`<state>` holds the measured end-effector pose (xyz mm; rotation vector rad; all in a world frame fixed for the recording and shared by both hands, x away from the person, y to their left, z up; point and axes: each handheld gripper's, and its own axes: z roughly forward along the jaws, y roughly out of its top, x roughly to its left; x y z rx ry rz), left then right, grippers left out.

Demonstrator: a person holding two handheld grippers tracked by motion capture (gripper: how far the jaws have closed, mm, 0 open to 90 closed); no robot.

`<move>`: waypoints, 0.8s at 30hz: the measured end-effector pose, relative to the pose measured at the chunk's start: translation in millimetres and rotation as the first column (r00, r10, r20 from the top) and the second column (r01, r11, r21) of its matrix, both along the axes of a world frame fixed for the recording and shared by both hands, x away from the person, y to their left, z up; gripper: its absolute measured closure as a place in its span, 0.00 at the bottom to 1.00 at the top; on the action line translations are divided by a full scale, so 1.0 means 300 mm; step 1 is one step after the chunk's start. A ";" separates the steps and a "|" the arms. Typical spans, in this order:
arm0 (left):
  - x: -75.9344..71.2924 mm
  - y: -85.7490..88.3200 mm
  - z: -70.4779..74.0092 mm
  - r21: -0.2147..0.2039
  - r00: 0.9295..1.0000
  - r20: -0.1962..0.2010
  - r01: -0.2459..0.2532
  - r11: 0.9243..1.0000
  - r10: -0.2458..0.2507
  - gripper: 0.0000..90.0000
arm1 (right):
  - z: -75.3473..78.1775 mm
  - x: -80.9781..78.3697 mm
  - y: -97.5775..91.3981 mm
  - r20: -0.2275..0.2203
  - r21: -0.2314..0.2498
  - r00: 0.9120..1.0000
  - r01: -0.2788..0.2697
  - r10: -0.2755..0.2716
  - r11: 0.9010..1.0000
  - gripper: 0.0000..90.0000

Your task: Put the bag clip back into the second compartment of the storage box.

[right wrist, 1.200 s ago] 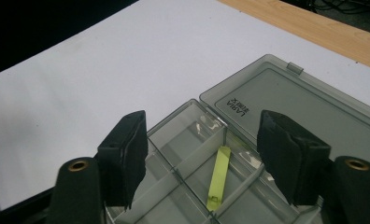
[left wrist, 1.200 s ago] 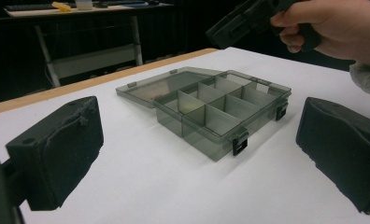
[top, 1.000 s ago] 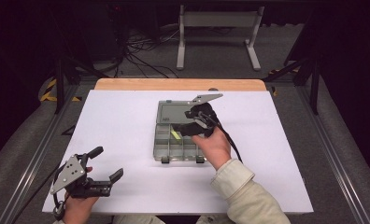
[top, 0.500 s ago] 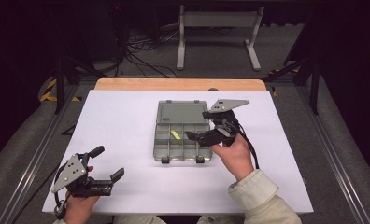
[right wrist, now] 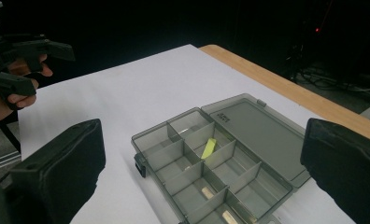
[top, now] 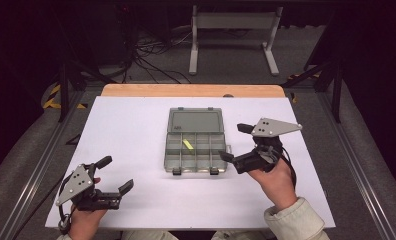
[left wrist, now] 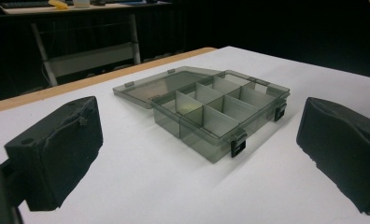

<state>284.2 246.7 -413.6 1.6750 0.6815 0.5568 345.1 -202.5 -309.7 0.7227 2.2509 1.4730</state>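
White board covered the table [top: 136, 130] where we worked, dark floor and cables beyond it. At the near left corner our left gripper [top: 117, 172] rested low, jaws spread wide and holding nothing. In the middle lay the smoky compartment box [top: 195, 150], lid folded back flat, with a yellow strip [top: 187, 144] in one central cell. Just right of the box, our right gripper [top: 233, 142] hovered, jaws wide, empty.
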 end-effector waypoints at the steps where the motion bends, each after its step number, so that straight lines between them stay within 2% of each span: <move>1: 0.000 0.000 0.000 0.001 1.000 0.001 0.000 1.000 0.000 0.01 | -0.002 -0.008 -0.007 0.005 0.001 1.000 -0.001 0.001 1.000 0.01; 5: 0.000 0.001 0.000 0.000 1.000 0.000 -0.001 1.000 0.001 0.01 | -0.025 -0.038 -0.040 0.018 0.018 1.000 0.001 -0.002 1.000 0.01; 10: -0.002 0.002 0.001 0.002 1.000 0.001 0.000 1.000 0.000 0.01 | -0.046 -0.062 -0.073 0.044 0.010 0.999 0.008 -0.009 1.000 0.01; 12: -0.001 0.002 0.001 -0.003 1.000 0.000 -0.002 1.000 0.002 0.01 | -0.056 -0.073 -0.090 0.058 0.027 0.998 0.004 -0.005 1.000 0.01; 17: -0.002 0.001 0.001 -0.011 1.000 0.010 -0.001 1.000 0.001 0.01 | -0.089 -0.105 -0.121 0.129 0.030 0.992 -0.011 0.007 0.999 0.01; 20: -0.003 0.004 0.003 -0.005 1.000 0.009 0.001 1.000 -0.001 0.01 | -0.111 -0.119 -0.141 0.149 0.043 0.989 0.001 -0.007 0.999 0.01; 24: -0.006 0.004 0.004 -0.011 1.000 0.012 -0.001 1.000 0.001 0.01 | -0.136 -0.132 -0.162 0.146 0.063 0.989 0.014 -0.023 0.998 0.01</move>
